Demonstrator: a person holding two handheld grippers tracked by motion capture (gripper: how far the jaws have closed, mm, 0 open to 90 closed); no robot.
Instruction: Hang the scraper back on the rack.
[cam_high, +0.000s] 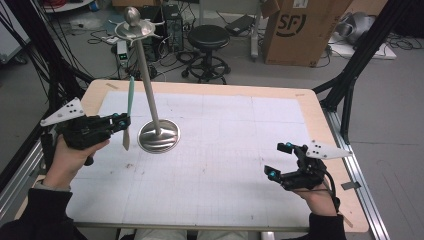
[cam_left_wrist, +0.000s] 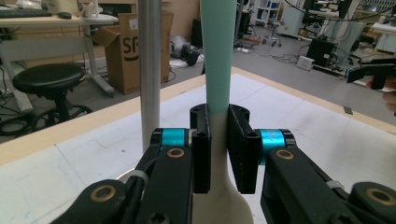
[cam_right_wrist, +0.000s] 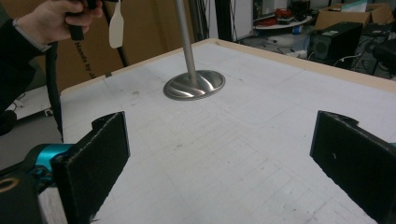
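The left gripper (cam_high: 121, 121) clamps a spatula (cam_high: 128, 112) by its neck and holds it upright in the air, just left of the steel stand (cam_high: 158, 135), teal handle up and pale blade down. Well off to the stand's right, the right gripper (cam_high: 279, 159) hovers low over the table (cam_high: 225, 150), jaws spread wide with nothing between them.
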